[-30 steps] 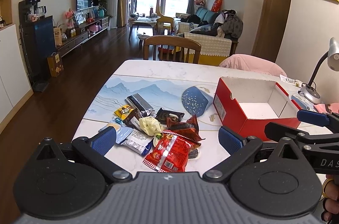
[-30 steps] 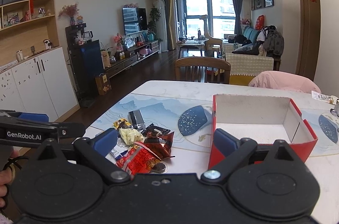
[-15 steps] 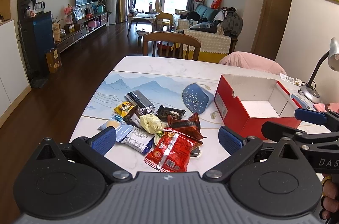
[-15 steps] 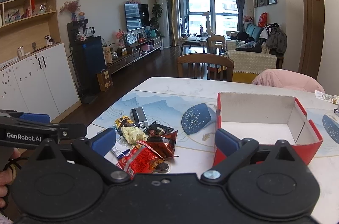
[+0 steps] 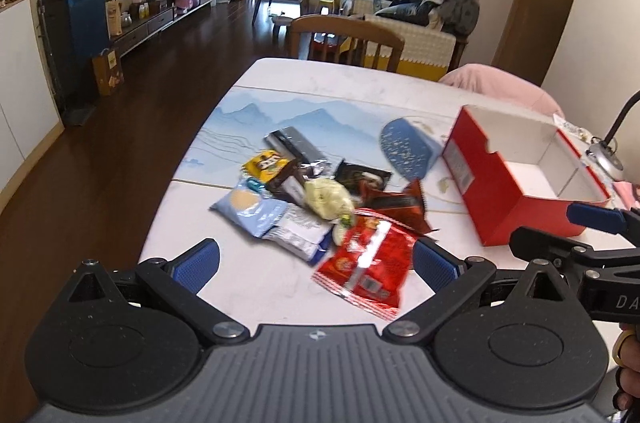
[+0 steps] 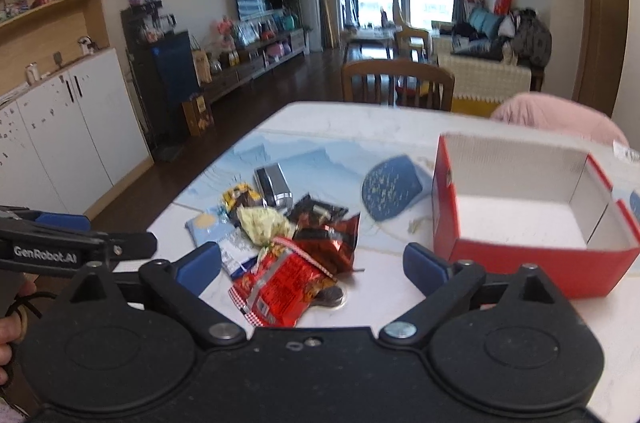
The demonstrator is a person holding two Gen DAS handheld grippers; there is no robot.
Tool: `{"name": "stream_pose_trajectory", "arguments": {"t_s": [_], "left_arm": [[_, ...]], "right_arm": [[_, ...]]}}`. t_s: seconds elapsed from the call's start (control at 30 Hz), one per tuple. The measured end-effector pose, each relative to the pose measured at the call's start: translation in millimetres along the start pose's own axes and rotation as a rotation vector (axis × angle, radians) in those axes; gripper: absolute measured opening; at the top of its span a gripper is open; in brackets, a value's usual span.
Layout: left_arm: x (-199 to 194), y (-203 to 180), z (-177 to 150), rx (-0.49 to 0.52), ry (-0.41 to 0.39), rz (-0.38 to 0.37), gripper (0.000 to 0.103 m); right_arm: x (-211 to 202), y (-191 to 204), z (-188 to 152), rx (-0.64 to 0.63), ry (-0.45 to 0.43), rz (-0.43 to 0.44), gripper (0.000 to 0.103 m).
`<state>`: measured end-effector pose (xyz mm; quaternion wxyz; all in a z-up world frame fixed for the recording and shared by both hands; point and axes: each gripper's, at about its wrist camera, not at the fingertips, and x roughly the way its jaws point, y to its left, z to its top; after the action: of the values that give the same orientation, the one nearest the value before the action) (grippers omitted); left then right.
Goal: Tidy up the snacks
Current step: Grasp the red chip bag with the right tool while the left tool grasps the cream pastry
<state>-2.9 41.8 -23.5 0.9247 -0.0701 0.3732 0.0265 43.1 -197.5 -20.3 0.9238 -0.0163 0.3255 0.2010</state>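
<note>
A heap of snack packets lies on the white table (image 5: 320,83). Nearest is a red packet (image 5: 366,259) (image 6: 280,287); beside it are a light blue packet (image 5: 250,207), a yellow-green wrapped sweet (image 5: 328,199) (image 6: 262,223), a dark red foil pack (image 6: 328,239), a silver-black bar (image 5: 296,143) (image 6: 274,183). An empty red box (image 5: 516,179) (image 6: 520,223), white inside, stands right of the heap. My left gripper (image 5: 316,263) is open just above and short of the red packet. My right gripper (image 6: 312,263) is open too, with the red packet between its fingers' line and nothing held.
A blue speckled fan shape (image 5: 404,147) is printed on the table between heap and box. A lamp base (image 5: 608,163) stands at the far right. A wooden chair (image 5: 346,39) and a pink cushion (image 5: 496,87) sit at the table's far edge.
Both grippers have moved forward and lower toward the snack heap, so the packets and the box look larger. Both stay open and empty.
</note>
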Motion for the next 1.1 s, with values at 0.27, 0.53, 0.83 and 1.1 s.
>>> {"name": "stream_pose_trajectory", "arguments": {"t_s": [0.27, 0.53, 0.83, 1.1], "left_arm": [[37.5, 27.9, 15.8, 0.041, 0.009, 0.026, 0.103], [84.8, 46.0, 42.2, 0.146, 0.011, -0.016, 0.103], [109.7, 56.0, 49.2, 0.186, 0.057, -0.050, 0.103], [115.1, 70.7, 52.7, 0.178, 0.079, -0.037, 0.103]], "right_arm": [[52.4, 3.4, -1.3, 0.067, 0.115, -0.024, 0.093], [104.8, 11.7, -12.2, 0.154, 0.237, -0.046, 0.089], [158.7, 26.8, -20.1, 0.277, 0.346, -0.138, 0.087], [185.6, 32.4, -16.3, 0.390, 0.371, -0.225, 0.092]]}}
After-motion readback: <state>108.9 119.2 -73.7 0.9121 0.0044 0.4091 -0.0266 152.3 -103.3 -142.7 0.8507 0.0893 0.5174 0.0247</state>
